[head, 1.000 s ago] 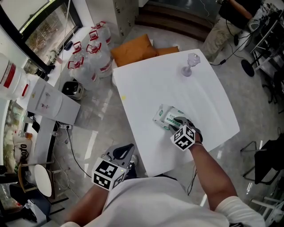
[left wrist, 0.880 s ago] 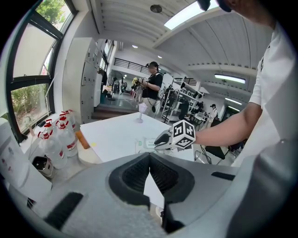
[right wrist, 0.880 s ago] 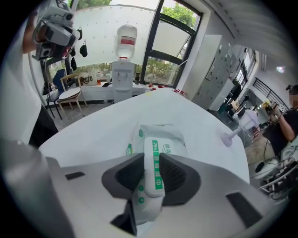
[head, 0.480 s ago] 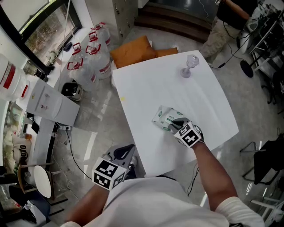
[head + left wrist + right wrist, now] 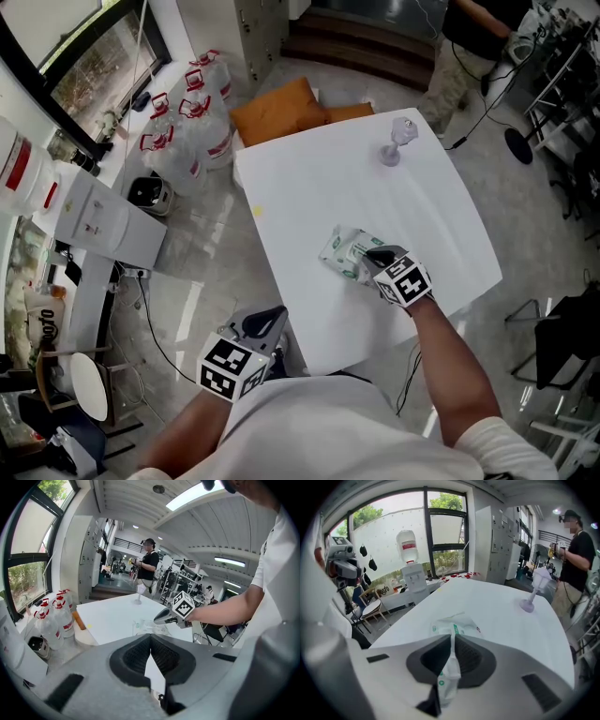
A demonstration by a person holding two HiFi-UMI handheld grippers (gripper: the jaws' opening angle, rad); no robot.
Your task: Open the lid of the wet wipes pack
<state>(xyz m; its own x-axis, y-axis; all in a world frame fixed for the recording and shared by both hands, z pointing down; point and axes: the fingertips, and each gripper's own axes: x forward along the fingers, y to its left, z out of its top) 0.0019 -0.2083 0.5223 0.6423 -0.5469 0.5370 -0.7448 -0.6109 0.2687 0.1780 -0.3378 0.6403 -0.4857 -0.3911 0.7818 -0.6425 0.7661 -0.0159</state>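
The wet wipes pack [image 5: 345, 250] lies on the white table [image 5: 319, 187], toward its near right part, and its near end is pinched by the right gripper [image 5: 374, 257]. In the right gripper view the two dark pads are closed onto a thin fold of the pack [image 5: 453, 622], which runs down between them (whether that fold is the lid flap or just the film cannot be told). The rest of the pack lies crumpled on the table just ahead of the right gripper [image 5: 453, 644].

Against the frame from a second ago, the right gripper's marker cube has turned and slid a little toward the table's right edge, while its tip stays on the same end of the pack; the pack itself has hardly moved.

The left gripper [image 5: 259, 323] hangs off the table's near left corner, well apart from the pack, as it did before. Its own view shows the pads of the left gripper [image 5: 150, 651] meeting at the tip with nothing between them, and beyond them the pack [image 5: 143, 627] with the right gripper [image 5: 158, 619] on it.

A stemmed glass [image 5: 397, 141] stands at the table's far corner. On the floor beyond lie an orange cushion [image 5: 275, 108] and a cluster of water bottles [image 5: 187, 122]. A person [image 5: 573, 559] stands past the glass.
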